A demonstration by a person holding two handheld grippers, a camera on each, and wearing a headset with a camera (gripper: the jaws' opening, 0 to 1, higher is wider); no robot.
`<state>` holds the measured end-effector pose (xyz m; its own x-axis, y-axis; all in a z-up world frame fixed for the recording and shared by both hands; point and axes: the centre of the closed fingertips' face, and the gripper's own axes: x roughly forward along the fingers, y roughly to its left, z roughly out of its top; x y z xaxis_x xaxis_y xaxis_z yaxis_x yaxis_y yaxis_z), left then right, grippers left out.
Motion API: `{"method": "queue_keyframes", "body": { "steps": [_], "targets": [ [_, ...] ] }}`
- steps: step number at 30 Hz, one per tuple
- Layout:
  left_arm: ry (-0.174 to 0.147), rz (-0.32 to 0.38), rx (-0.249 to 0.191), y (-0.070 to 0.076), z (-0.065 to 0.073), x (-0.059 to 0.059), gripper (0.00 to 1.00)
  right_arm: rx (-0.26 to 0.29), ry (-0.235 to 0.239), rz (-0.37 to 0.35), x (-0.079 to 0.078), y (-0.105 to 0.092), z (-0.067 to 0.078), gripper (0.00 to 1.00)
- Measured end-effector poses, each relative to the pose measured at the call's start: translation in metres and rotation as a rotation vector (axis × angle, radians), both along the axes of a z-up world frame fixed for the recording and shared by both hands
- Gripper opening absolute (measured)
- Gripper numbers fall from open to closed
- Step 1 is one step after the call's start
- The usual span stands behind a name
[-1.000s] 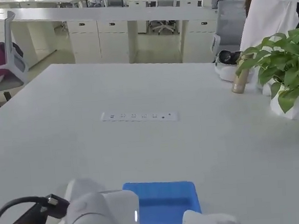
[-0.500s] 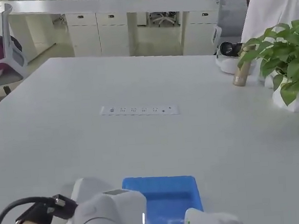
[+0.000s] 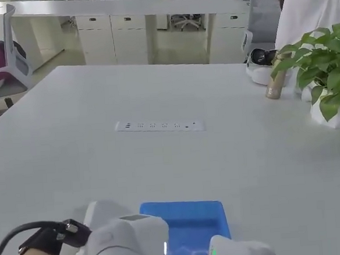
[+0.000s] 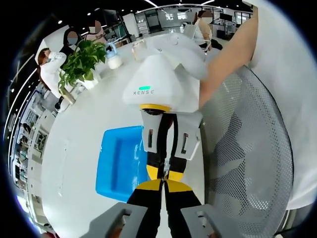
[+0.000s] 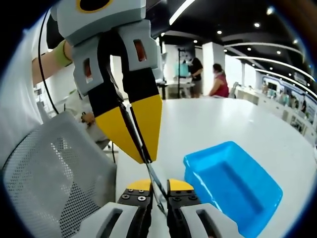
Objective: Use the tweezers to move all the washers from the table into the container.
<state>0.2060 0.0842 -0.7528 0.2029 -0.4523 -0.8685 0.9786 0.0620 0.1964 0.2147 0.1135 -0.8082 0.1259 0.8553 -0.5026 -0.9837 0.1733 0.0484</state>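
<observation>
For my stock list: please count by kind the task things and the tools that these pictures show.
blue container: 1
tweezers: 1
tools: 2, left tool and right tool
Total: 4

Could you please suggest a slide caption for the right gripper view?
Left gripper and right gripper hold thin metal tweezers beside a blue plastic tray.

Container (image 5: 233, 183), lower right of the right gripper view: blue plastic, smooth, slight sheen. Table (image 3: 161, 163): white, matt, smooth. Tweezers (image 5: 153, 176): thin dark metal. My left gripper (image 5: 144, 157) and right gripper (image 5: 161, 187): yellow-and-black plastic jaws, matt, with smooth white plastic shells. Chair (image 5: 54, 163), lower left: grey open mesh, coarse. Power strip (image 3: 160, 126): white plastic.
</observation>
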Motion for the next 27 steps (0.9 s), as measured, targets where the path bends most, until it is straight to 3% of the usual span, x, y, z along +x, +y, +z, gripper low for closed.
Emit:
{"method": "queue_keyframes", "body": {
  "steps": [12, 15, 17, 21, 24, 27],
  "targets": [
    [0.027, 0.012, -0.013, -0.002, -0.003, 0.005, 0.0, 0.001, 0.016, -0.019, 0.002, -0.002, -0.005, 0.05],
    [0.043, 0.02, -0.016, -0.005, -0.002, 0.009, 0.0, 0.015, 0.058, -0.048, 0.005, -0.005, -0.005, 0.05],
    [0.074, 0.031, -0.027, -0.008, -0.002, 0.015, 0.0, 0.014, 0.079, -0.062, 0.008, -0.006, -0.005, 0.05],
    [0.104, 0.039, -0.038, -0.012, -0.004, 0.018, 0.0, -0.05, 0.064, -0.035, 0.008, -0.008, -0.008, 0.04],
    [0.108, 0.032, -0.047, -0.013, -0.006, 0.015, 0.0, -0.09, 0.041, -0.006, 0.006, -0.008, -0.012, 0.04],
    [0.118, 0.037, -0.057, -0.01, -0.007, 0.011, 0.0, -0.1, 0.035, -0.009, 0.003, -0.006, -0.012, 0.04]
  ]
}}
